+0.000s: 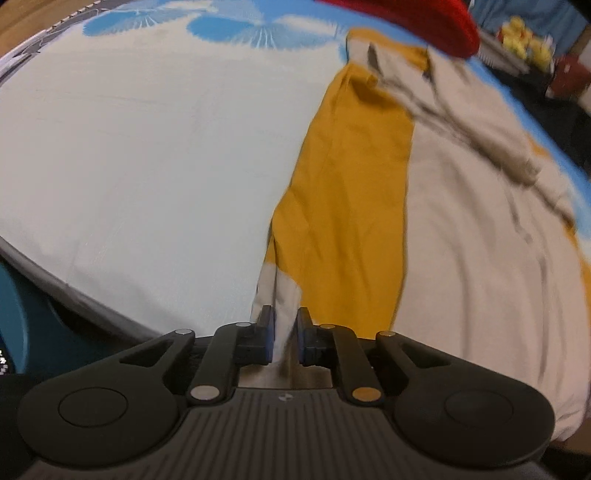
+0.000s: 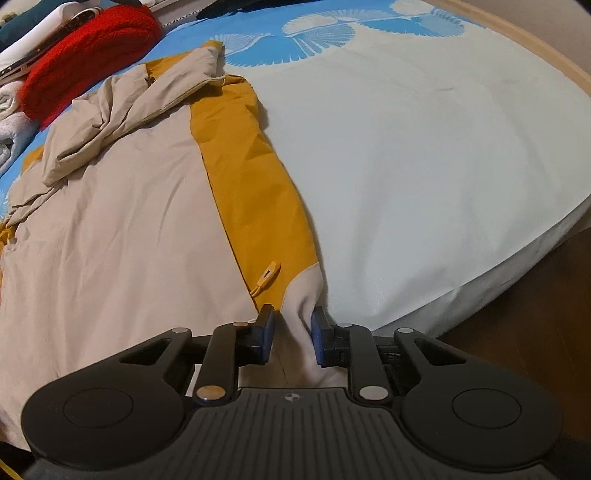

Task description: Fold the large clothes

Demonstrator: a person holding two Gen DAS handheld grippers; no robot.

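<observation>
A large beige and mustard-yellow jacket point(image 1: 461, 229) lies spread on a bed with a pale sheet point(image 1: 147, 166). In the left wrist view my left gripper point(image 1: 286, 332) is shut on a beige edge of the jacket, with the yellow panel point(image 1: 351, 206) stretching away ahead. In the right wrist view the jacket point(image 2: 122, 229) lies to the left and my right gripper point(image 2: 291, 332) has a beige fold at the hem pinched between its blue pads. A yellow zip pull point(image 2: 267, 275) lies just ahead of it.
A red knitted item point(image 2: 92, 48) lies at the far end of the bed, also in the left wrist view point(image 1: 424, 22). White towels point(image 2: 11, 122) sit beside it. The bed's edge point(image 2: 498, 280) drops to a wooden floor point(image 2: 535, 350) on the right.
</observation>
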